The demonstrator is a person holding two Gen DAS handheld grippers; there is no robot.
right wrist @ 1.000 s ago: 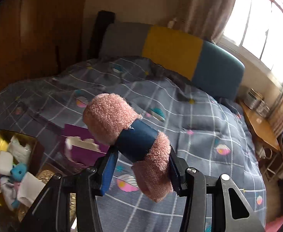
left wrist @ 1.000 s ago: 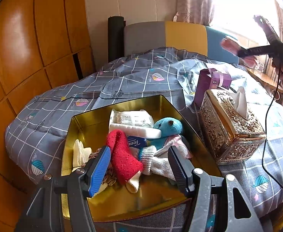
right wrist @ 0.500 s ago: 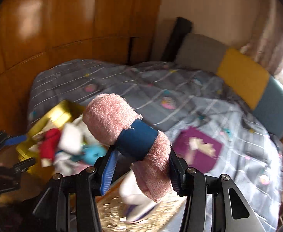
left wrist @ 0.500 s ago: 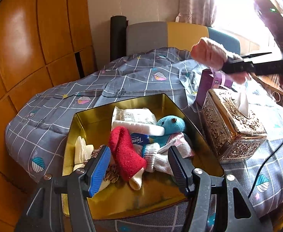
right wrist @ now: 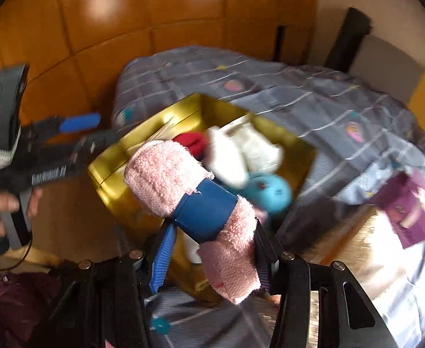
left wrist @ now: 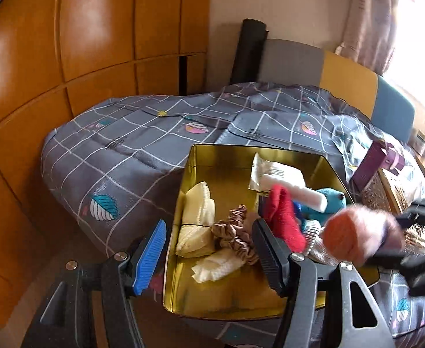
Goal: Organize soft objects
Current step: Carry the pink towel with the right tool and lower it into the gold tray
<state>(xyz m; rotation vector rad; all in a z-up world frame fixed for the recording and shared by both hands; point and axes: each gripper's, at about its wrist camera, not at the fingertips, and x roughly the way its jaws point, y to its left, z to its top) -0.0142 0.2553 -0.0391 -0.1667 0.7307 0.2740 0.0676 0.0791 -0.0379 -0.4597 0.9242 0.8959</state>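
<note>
My right gripper [right wrist: 212, 249] is shut on a rolled pink towel [right wrist: 166, 174] with a blue band, held just above the right side of the gold tin [right wrist: 108, 171]. The towel also shows blurred in the left wrist view [left wrist: 354, 235], over the tin [left wrist: 212, 301]. The tin holds a red sock [left wrist: 282, 217], a teal plush toy [left wrist: 325, 203], a brown scrunchie [left wrist: 235, 232], cream cloths [left wrist: 198, 223] and a white roll [left wrist: 296, 188]. My left gripper [left wrist: 209, 255] is open and empty, low over the tin's near left edge.
The tin sits on a bed with a grey checked cover [left wrist: 119, 156]. A purple box [left wrist: 374, 159] and an ornate gold tissue box [left wrist: 386, 188] stand right of the tin. Wooden wardrobe panels [left wrist: 67, 58] close the left side.
My right gripper has swung the pink towel from high over the bed down and left to the tin. My left gripper shifted left along the tin and stayed open.
</note>
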